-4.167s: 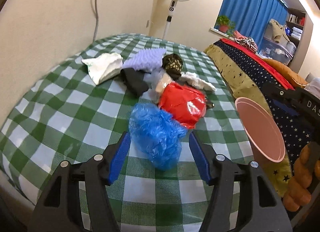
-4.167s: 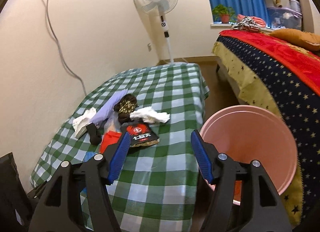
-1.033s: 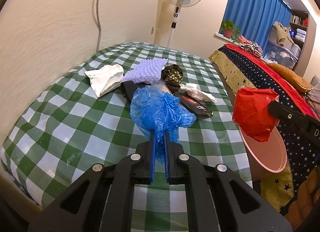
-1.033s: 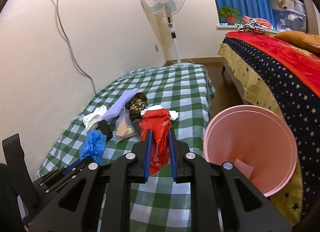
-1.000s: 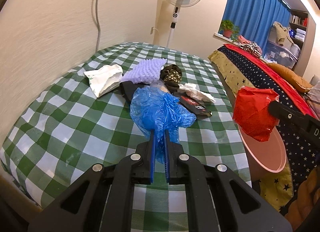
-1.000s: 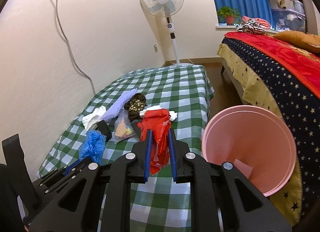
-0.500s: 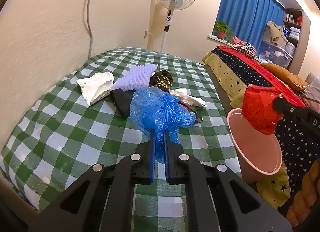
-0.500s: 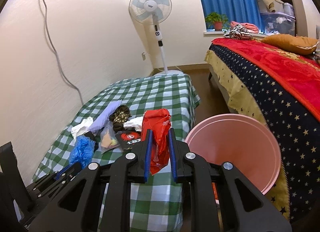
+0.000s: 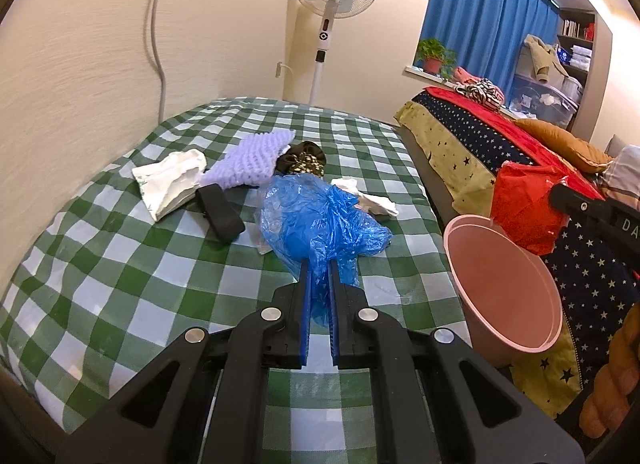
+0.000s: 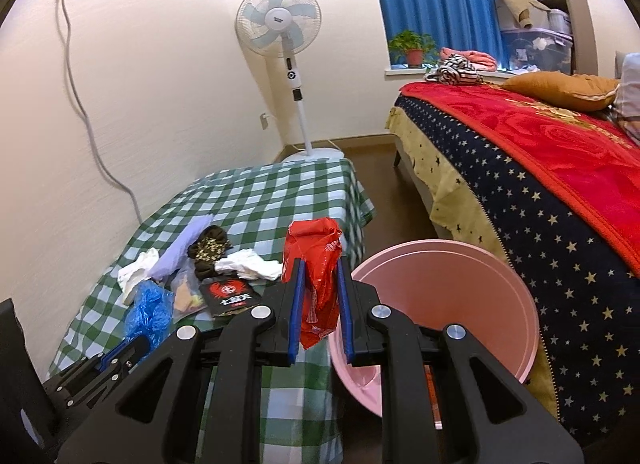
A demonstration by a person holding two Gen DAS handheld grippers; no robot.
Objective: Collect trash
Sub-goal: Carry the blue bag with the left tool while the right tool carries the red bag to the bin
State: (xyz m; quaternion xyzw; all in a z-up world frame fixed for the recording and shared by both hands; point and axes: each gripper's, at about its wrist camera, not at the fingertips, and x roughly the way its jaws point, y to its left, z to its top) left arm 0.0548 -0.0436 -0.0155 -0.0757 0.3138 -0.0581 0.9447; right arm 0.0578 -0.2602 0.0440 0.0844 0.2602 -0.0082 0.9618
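Right tongs (image 10: 320,300), pinched on a red plastic bag (image 10: 316,264), are held just beside the pink bin (image 10: 500,304) rim, nearer it than the left tongs (image 9: 318,296) (clamped on a blue plastic bag (image 9: 320,219) over the table (image 9: 100,264)).

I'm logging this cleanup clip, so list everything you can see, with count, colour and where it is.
blue plastic bag: 1, blue, clamped in left gripper above the table
red plastic bag: 1, red, clamped in right gripper beside the bin's rim
bin: 1, pink, between table and bed
table: 1, green-white check cloth
white wrapper: 1, white, on the table by the wall
foam sheet: 1, lilac, mid table
black packet: 1, black with red print, on the table
fan: 1, white, far corner
bed: 1, red and starred navy, right
left gripper: 1, black, blue pads
right gripper: 1, black, blue pads
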